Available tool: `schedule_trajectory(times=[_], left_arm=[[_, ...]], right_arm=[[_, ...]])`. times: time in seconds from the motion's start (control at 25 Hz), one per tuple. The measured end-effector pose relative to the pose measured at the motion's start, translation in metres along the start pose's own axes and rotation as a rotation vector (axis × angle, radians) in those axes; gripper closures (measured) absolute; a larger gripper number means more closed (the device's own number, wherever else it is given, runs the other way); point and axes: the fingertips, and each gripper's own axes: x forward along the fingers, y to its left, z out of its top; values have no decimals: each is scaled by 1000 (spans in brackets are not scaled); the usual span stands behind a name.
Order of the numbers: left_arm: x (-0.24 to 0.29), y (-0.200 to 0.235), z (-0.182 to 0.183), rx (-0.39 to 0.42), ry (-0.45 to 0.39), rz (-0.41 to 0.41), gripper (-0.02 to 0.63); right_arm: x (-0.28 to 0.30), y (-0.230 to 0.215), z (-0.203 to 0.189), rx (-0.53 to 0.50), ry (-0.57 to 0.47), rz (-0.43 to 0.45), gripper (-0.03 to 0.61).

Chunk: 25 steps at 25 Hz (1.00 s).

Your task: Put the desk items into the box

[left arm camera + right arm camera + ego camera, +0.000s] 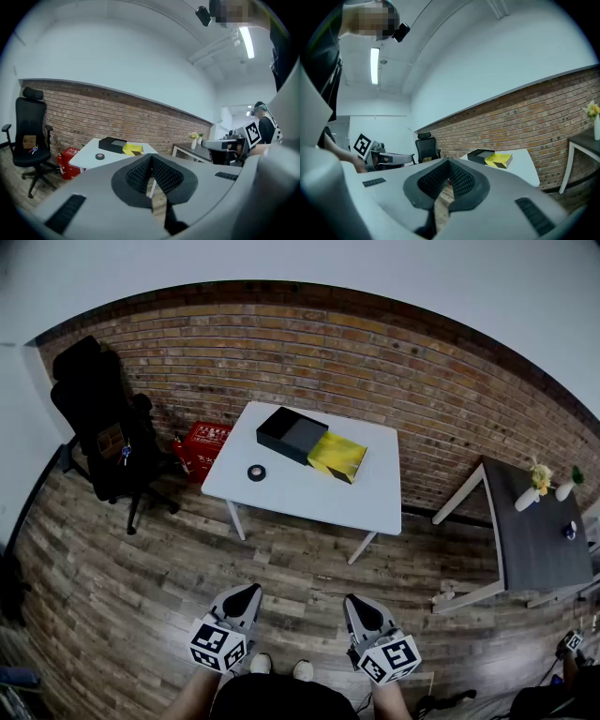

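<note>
A white table [309,498] stands ahead by the brick wall. On it lie an open black box [292,434] with a grey inside, a yellow box [337,456] touching its right end, and a black tape roll [256,472] to the left front. My left gripper [242,594] and right gripper [356,604] hang over the wooden floor, well short of the table, both shut and empty. In the left gripper view its jaws [152,155] meet below the black box [112,144] and tape roll [99,156]. The right gripper [447,160] points toward the yellow box [499,160].
A black office chair [103,423] stands at the left, with a red crate [204,448] between it and the table. A dark side table [534,540] with small vases is at the right. Wooden floor lies between me and the white table.
</note>
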Motion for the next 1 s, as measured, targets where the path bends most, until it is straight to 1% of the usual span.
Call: schedule_trajectory(times=[0.16, 0.4, 0.68, 1.0], left_arm=[[-7, 4, 1, 4, -2, -4, 600], [-11, -4, 1, 10, -6, -6, 600], [-13, -20, 0, 7, -16, 3, 600], [-18, -43, -9, 7, -18, 35, 600]], right_arm=[[-4, 7, -2, 1, -2, -9, 557], [-17, 7, -7, 9, 1, -20, 557], [-31, 8, -7, 22, -5, 11, 557], [-54, 0, -17, 35, 7, 44, 555]])
